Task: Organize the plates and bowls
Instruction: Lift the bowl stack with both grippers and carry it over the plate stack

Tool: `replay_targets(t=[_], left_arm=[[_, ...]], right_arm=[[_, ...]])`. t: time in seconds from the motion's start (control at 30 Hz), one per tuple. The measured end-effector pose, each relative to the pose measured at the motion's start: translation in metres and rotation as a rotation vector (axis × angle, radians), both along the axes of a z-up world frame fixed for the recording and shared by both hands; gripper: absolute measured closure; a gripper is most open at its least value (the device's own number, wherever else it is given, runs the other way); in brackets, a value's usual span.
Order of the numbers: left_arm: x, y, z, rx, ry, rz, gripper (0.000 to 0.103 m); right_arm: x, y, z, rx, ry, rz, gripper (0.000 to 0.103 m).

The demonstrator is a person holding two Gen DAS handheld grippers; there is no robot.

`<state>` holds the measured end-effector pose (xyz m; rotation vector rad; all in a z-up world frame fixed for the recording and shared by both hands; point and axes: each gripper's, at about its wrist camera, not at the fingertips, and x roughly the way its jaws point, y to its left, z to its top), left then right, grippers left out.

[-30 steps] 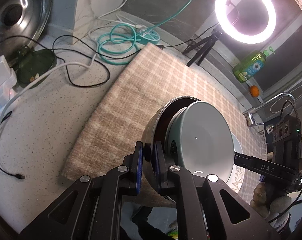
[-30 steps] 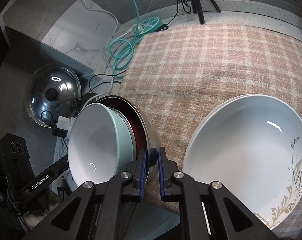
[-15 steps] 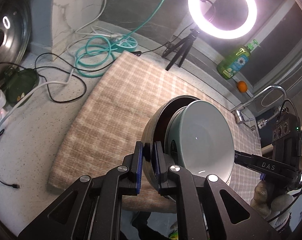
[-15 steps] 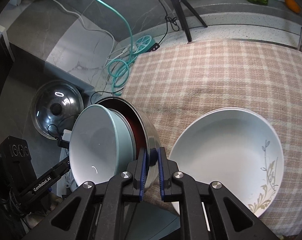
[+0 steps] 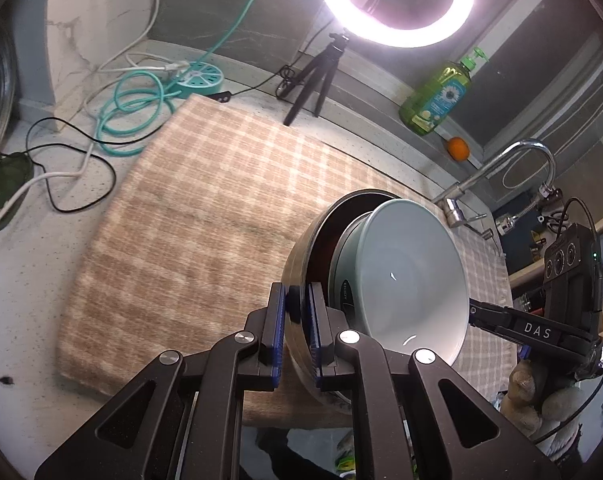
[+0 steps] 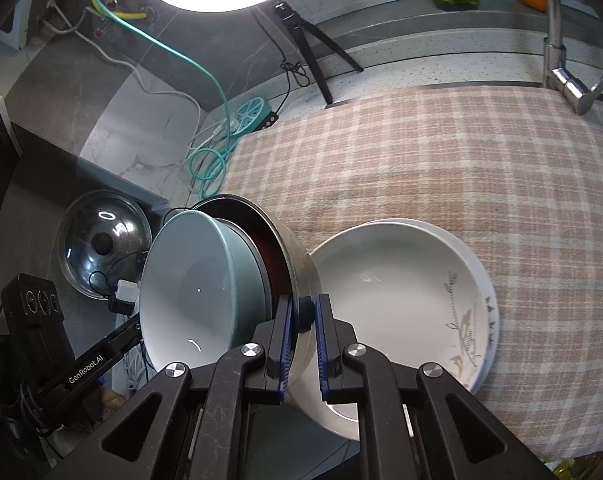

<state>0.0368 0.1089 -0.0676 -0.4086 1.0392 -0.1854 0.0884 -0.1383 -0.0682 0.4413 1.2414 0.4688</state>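
- Bowls first: a steel bowl (image 5: 297, 264) with a dark red inside carries a pale blue-green bowl (image 5: 409, 276) nested in it, and the pair hangs tilted on its side above the near edge of the checked cloth, held between the two tools.
- The tabletop (image 5: 25, 280) is pale speckled stone, and a beige checked cloth (image 5: 205, 216) covers most of it.
- On the cloth, seen from the right wrist, lies a wide white plate (image 6: 405, 292) with a leaf pattern at its rim (a second rim shows just beneath it, so it seems to sit on another plate); the steel bowl (image 6: 297, 256) hangs just beside its left edge and overlaps it in the view.
- A lit ring light (image 5: 393, 4) on a small black tripod stands at the back of the tabletop.
- A round steel pot lid (image 6: 101, 244) lies off to the left, below the tabletop level.
- A chrome tap (image 5: 505, 176) curves up at the right end of the cloth.
- A green bottle of dish soap (image 5: 437, 96) stands on the back ledge, with a small orange fruit (image 5: 457, 148) near it.
- Teal cable (image 5: 137, 120) is coiled by the far left corner of the cloth.
- The left hand-held gripper (image 5: 299, 312) is clenched on the steel bowl's rim, blue pads on either side of the wall.
- The right hand-held gripper (image 6: 303, 320) clamps the opposite part of the same rim in the same way (the blue-green bowl (image 6: 189, 284) sits just left of it).
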Motion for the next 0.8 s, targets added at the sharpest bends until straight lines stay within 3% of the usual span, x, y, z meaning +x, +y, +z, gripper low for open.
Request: replay_targets(t=[0.8], left_arm=[[0.006, -0.062, -0.023, -0.028, 0.075, -0.096, 0.094]], right_arm=[[-0.019, -0.070, -0.023, -0.039, 0.065, -0.102, 0.093]])
